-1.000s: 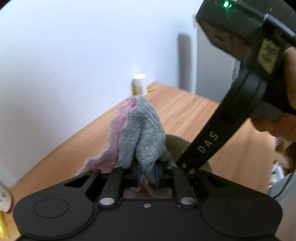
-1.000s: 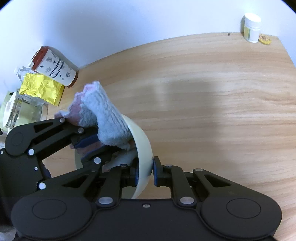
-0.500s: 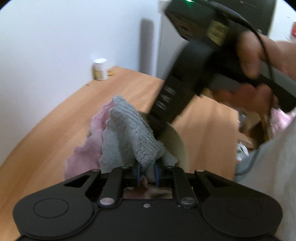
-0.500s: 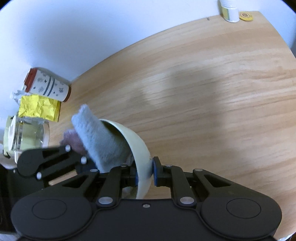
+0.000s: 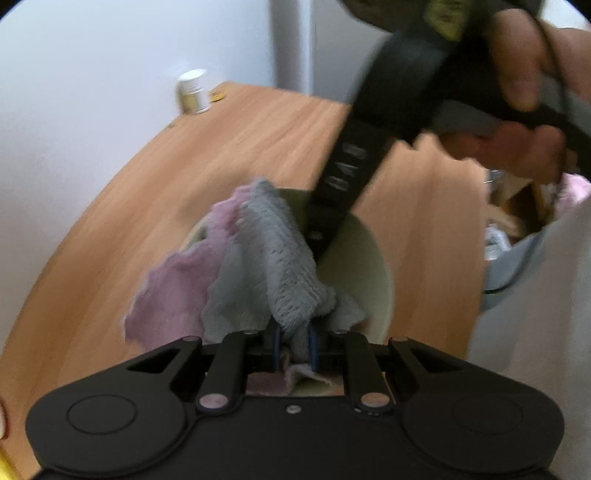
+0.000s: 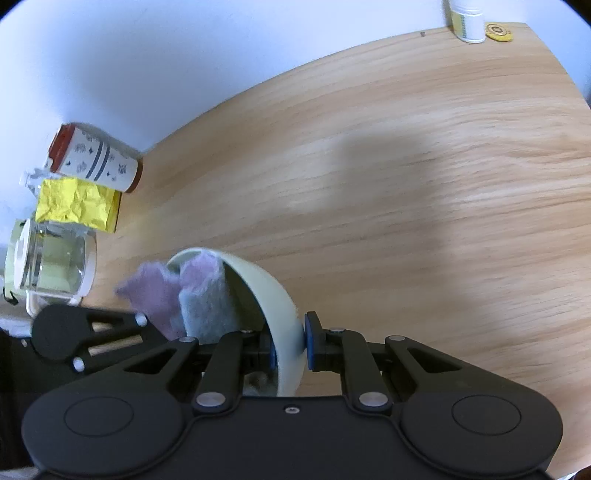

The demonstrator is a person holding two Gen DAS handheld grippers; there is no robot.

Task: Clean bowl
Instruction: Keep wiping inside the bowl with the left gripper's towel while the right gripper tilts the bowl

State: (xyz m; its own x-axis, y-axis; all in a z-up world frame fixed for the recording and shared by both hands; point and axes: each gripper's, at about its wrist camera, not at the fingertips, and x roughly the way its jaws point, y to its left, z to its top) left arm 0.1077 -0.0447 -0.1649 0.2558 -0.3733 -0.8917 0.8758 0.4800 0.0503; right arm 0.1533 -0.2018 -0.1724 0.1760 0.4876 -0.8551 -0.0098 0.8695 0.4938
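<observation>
Two tools in play, one per hand. One bowl, pale cream; one cloth, grey on one face and pink on the other.

Left tool: jaws nearly closed, blue pads pinching a bunched fold of the cloth. Most of the cloth stands up ahead of the pads and is pushed into the bowl's hollow; a pink flap hangs out over the near rim.

Right tool: jaws nearly closed on the bowl's wall, one blue pad inside, one outside. Bowl is held tipped on its side over the surface, with its opening facing the left tool. Whether its lower edge touches the wood cannot be told.

In the left wrist view the right tool's black arm comes down from the upper right to the bowl's far rim, with the person's hand around its handle. That view is blurred.

Further out on the wooden surface, left edge of the right wrist view: one glass jar, one crumpled yellow packet, one white patterned cup with a red base.

Far corner, by the white wall: one small white-capped bottle, with one yellow disc just beside it.
</observation>
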